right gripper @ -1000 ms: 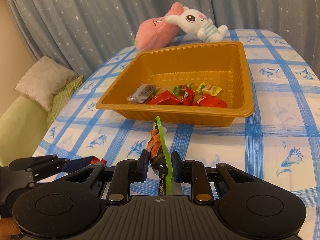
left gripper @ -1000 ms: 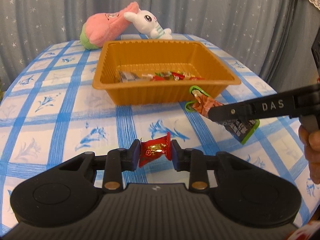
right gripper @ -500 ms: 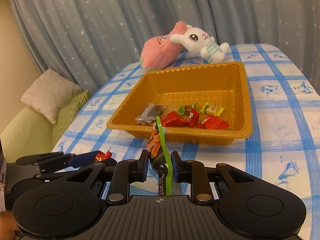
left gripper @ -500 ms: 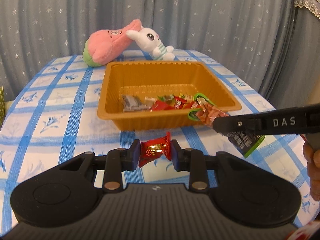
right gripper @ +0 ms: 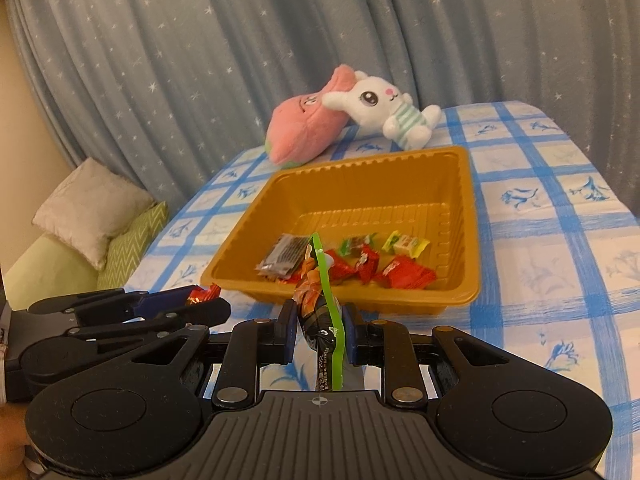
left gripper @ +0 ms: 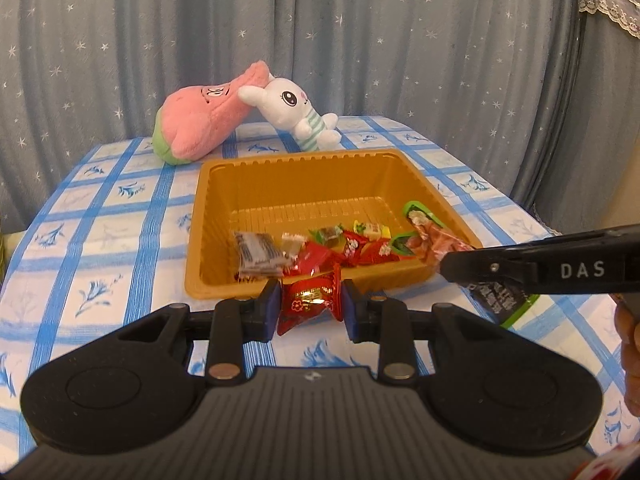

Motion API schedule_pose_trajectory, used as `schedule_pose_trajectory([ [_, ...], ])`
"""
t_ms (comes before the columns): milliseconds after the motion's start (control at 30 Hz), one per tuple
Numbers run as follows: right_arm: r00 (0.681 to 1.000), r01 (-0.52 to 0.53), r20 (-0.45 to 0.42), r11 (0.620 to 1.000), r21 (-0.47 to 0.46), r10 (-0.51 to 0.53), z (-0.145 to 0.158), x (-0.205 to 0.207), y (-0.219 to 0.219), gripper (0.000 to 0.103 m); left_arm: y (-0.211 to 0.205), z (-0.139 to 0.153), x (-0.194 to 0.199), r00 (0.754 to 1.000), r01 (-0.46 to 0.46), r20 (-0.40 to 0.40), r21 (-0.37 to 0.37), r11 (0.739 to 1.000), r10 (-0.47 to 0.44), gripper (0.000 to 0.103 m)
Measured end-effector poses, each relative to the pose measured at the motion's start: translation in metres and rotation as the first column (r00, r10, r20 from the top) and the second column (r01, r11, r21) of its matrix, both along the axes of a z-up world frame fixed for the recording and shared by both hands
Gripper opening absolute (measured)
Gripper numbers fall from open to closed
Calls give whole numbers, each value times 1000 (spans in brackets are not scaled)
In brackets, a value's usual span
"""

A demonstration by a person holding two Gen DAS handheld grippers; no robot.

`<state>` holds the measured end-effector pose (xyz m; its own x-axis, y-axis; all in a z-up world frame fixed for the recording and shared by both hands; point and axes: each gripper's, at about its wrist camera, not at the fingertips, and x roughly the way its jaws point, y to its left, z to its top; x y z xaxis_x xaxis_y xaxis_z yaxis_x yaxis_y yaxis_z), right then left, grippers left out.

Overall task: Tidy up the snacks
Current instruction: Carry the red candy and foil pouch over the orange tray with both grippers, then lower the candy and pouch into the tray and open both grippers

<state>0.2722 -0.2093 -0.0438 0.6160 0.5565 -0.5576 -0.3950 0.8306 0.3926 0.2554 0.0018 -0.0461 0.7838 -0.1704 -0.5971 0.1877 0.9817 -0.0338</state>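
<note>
My left gripper (left gripper: 310, 306) is shut on a red wrapped candy (left gripper: 310, 300) and holds it above the table, just short of the near rim of the orange tray (left gripper: 320, 168). My right gripper (right gripper: 318, 326) is shut on a long green-edged snack packet (right gripper: 320, 304), also raised before the tray's near rim (right gripper: 474, 216). In the left wrist view the packet (left gripper: 432, 236) hangs over the tray's right front corner. Several wrapped candies (right gripper: 406, 274) and a dark packet (right gripper: 284, 254) lie in the tray.
A pink plush (left gripper: 204, 128) and a white rabbit plush (left gripper: 296, 112) lie behind the tray on the blue-checked tablecloth (left gripper: 100, 240). A curtain hangs behind. Cushions (right gripper: 92, 216) sit left of the table. The left gripper also shows in the right wrist view (right gripper: 200, 294).
Both grippers have risen and moved toward the tray with their snacks. The tray's inside shows more fully now.
</note>
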Motion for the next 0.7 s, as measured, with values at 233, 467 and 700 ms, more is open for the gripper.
schedule_pose_trajectory([
  [233, 999, 38, 14, 999, 1, -38, 5, 9, -6, 24, 2, 3, 20, 1000, -3, -3, -16, 1000, 3, 29],
  [467, 998, 56, 32, 998, 5, -56, 14, 24, -5, 24, 2, 7, 42, 1000, -1, -3, -25, 1000, 1, 29],
  [700, 996, 70, 49, 998, 2, -70, 20, 42, -4, 24, 5, 8, 65, 1000, -16, -6, -44, 999, 16, 29],
])
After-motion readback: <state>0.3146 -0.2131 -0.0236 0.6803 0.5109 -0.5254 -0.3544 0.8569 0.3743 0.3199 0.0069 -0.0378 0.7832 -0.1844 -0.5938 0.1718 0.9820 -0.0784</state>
